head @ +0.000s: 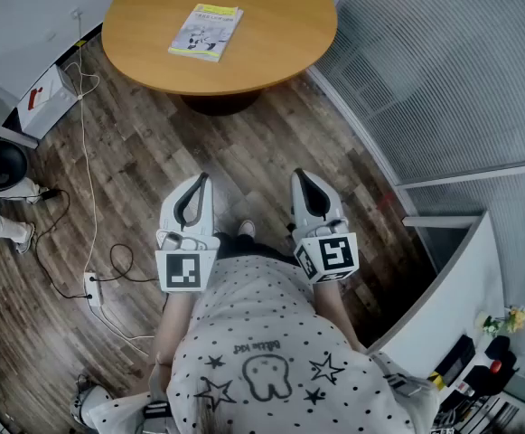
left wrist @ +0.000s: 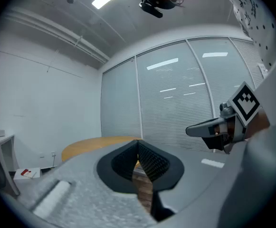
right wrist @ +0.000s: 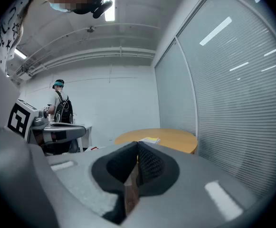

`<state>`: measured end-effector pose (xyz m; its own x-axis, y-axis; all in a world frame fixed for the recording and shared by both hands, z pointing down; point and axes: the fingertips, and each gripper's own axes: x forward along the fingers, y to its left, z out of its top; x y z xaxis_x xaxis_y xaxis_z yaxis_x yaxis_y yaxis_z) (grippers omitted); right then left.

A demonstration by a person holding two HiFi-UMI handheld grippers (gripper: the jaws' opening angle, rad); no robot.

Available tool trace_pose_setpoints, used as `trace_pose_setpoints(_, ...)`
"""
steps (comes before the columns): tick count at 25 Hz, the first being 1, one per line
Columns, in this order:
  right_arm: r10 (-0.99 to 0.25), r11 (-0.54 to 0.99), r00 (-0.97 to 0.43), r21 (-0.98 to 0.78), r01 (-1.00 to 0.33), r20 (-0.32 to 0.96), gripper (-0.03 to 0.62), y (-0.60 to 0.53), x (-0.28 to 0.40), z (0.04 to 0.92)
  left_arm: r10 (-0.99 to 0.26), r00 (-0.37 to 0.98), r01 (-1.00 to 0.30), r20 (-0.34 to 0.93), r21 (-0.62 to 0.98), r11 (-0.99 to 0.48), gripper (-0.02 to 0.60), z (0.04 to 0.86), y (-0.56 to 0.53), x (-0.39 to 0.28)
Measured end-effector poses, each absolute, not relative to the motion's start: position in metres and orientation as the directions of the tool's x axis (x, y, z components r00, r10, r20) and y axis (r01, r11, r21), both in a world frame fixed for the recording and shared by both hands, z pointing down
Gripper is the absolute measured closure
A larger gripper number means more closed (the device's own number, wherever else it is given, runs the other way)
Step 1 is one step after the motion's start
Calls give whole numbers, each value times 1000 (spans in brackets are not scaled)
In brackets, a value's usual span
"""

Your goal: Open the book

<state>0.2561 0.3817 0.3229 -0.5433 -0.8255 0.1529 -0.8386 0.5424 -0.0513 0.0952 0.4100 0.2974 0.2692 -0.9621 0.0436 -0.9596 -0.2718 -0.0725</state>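
"Where were the two grippers just then?"

"Close in at the person's waist, side by side above the wooden floor (head: pixel 244 147). The left gripper (head: pixel 199 188) had its jaws pressed together with nothing in them. The right gripper (head: pixel 303 186) looked the same, pads meeting and empty."

"And the book?"

"Well beyond them. The book (head: pixel 206 32) lay flat and closed on the round table (head: pixel 276 48), cover up, nearer the table's left edge than its right. Neither gripper was anywhere near it."

"So how should the step have been done?"

"My guess was to walk up to the table's near edge first. Then one gripper could part its jaws a little and slip a tip under the cover's free edge. The other, closed, could press down by the spine so the book didn't skate across the smooth top. I couldn't tell which long side was the spine. The cover looked thin and would probably bend, so I'd have lifted it slowly and folded it right over."
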Motion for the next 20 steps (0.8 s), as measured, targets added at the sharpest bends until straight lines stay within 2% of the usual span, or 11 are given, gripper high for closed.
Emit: trace_pose_setpoints(20, -794, 588, -594, -84, -805, 128, 589, 387, 264, 323, -968, 244, -965, 57, -83, -248, 571, 301, 417, 103)
